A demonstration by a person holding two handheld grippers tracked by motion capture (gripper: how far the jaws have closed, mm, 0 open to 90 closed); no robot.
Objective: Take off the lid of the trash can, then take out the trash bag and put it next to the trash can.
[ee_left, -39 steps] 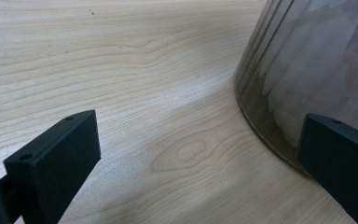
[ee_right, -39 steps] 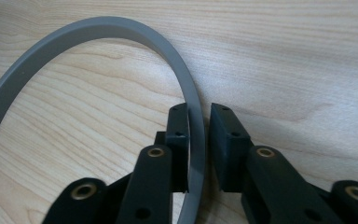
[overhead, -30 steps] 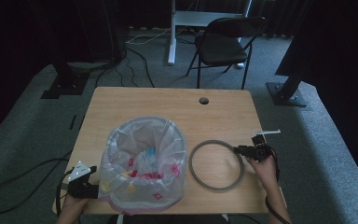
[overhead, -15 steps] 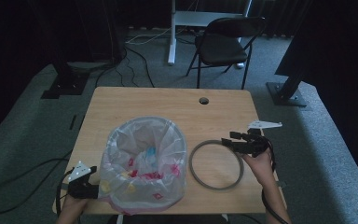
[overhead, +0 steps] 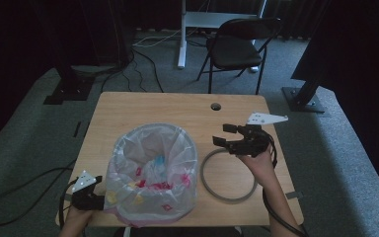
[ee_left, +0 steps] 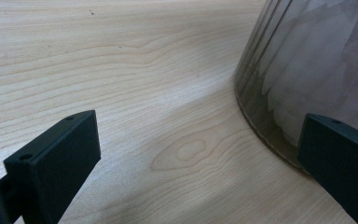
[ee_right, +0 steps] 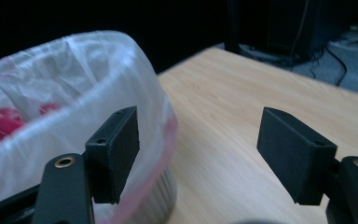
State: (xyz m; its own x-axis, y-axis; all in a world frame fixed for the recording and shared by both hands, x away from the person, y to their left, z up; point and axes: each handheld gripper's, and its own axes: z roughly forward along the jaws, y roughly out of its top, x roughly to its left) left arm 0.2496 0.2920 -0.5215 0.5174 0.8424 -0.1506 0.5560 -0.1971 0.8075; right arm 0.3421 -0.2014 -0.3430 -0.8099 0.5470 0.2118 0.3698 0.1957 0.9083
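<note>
From above, the right claw [overhead: 225, 135] hangs over the ring's [overhead: 227, 175] far edge, jaws just opened wide, empty. The lined bin [overhead: 150, 173] stands near the tabletop's [overhead: 143, 106] near edge. The left claw [ee_left: 191, 154] gapes beside the bin's wall [ee_left: 307, 70]. The right claw [ee_right: 198, 144] faces the bin [ee_right: 51, 116].

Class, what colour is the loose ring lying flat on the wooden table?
Grey ring; clearest in the high view.
</note>
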